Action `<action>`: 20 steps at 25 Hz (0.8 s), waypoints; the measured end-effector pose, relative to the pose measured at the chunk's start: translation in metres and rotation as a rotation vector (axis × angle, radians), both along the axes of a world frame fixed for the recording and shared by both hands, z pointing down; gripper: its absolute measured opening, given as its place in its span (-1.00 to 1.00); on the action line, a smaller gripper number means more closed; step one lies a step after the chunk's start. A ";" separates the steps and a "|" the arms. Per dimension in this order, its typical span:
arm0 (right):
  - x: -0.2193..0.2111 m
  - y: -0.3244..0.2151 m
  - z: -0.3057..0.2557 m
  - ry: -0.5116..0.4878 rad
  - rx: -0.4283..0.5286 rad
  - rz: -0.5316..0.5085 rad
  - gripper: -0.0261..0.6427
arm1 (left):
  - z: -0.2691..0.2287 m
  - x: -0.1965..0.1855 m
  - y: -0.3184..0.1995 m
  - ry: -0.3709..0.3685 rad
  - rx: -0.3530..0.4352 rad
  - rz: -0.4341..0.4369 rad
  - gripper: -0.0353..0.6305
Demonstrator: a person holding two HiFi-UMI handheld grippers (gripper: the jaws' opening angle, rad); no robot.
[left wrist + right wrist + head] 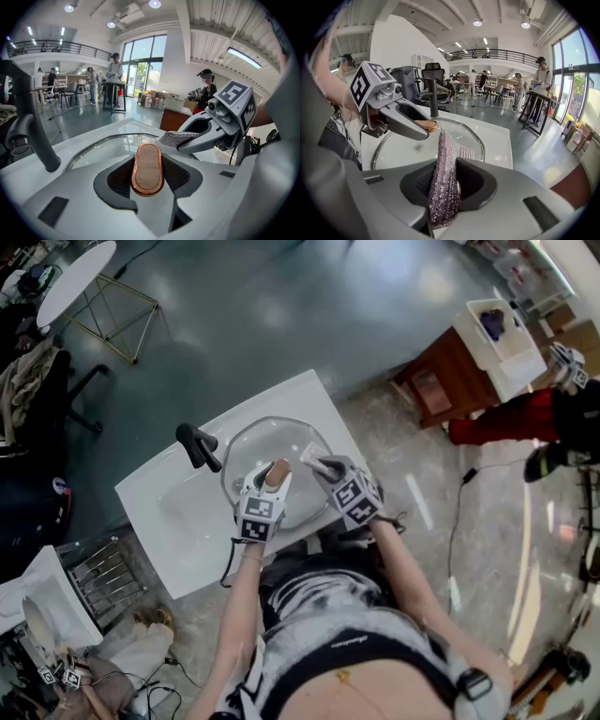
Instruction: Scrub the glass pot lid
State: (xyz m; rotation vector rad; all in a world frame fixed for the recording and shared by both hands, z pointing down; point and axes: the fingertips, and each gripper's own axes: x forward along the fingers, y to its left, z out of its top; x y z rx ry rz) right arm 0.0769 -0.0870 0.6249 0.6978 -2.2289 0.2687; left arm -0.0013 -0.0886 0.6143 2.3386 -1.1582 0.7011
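Left gripper: jaws held at a middling width, clamped on either side of the oval wooden knob with a copper-coloured rim. The knob stands upright between the dark ribbed pads. It sits at the centre of the round clear glass pot lid with a metal rim. The lid lies knob-up over the basin of the white moulded sink counter, and the drain shows through the glass. Whether the lid's rim rests on the basin cannot be told. Right gripper: jaws drawn narrow and pinching a silvery-grey metallic mesh scouring cloth, which is held on edge. The cloth's free end reaches forward and lies against the top of the glass just to the right of the knob, close to the left gripper's tips. A black curved tap rises from the counter behind and to the left of the lid, clear of it. Markings: each gripper carries a cube with black-and-white square code patterns (left cube, right cube), with no letters on them. A line of white print on the person's dark waistband is too small to read. Surroundings: a brown wooden cabinet with a white top stands well off to the right, and a round white table on gold wire legs stands at far left.
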 end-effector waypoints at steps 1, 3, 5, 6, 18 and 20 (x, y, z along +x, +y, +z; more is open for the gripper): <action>-0.001 0.002 0.000 0.006 0.005 -0.013 -0.65 | 0.000 0.000 0.000 -0.001 0.000 0.000 -0.35; -0.002 0.008 0.000 0.001 0.000 -0.035 -0.65 | 0.000 0.000 0.000 -0.003 0.001 0.001 -0.35; -0.005 0.017 -0.001 -0.015 -0.011 -0.055 -0.65 | 0.001 -0.001 0.000 -0.004 0.002 0.000 -0.35; -0.006 0.020 -0.001 -0.021 -0.012 -0.064 -0.65 | 0.001 -0.001 -0.001 -0.005 0.002 -0.001 -0.35; -0.021 0.043 -0.008 -0.054 -0.008 -0.186 -0.65 | -0.001 0.000 0.000 0.012 -0.009 -0.002 -0.35; -0.021 0.043 -0.007 -0.056 -0.004 -0.186 -0.65 | -0.002 -0.001 0.000 0.024 -0.001 -0.009 -0.33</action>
